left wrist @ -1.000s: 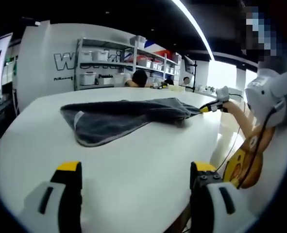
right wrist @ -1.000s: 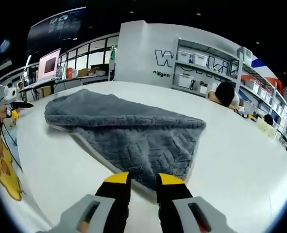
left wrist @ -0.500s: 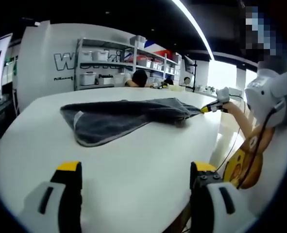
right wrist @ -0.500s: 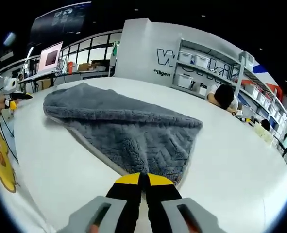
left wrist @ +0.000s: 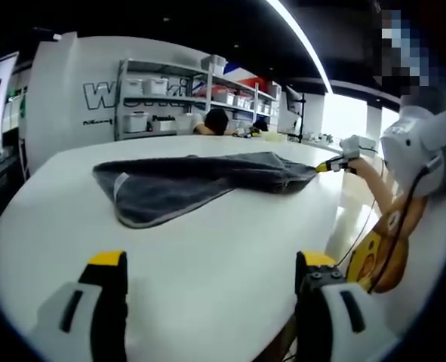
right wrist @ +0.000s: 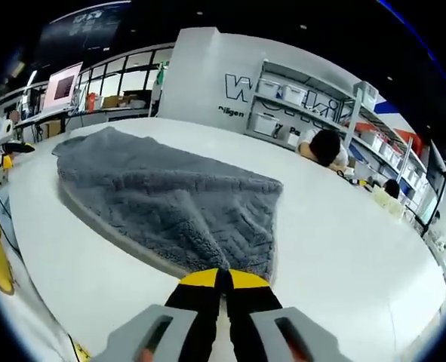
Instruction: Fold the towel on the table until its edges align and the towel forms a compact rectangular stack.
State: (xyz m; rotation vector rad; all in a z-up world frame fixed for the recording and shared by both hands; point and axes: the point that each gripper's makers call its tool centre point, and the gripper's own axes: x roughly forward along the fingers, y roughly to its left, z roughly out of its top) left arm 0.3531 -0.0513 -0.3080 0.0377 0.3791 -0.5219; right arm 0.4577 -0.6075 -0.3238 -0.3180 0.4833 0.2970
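A dark grey towel lies partly folded on the white table, spread across its far half. My left gripper stands open over bare table, well short of the towel. In the left gripper view the right gripper reaches in from the right and meets the towel's pulled-out corner. In the right gripper view the towel stretches away to the left, and my right gripper is shut on its near edge, the yellow fingertips pressed together on the cloth.
Shelves with white bins line the back wall. A person leans on the table's far edge. The table has open white surface to the right of the towel. A white sleeve shows at right.
The right gripper's jaws have closed onto the towel's near edge. That corner has since been drawn out toward the right gripper. The left gripper has stayed still.
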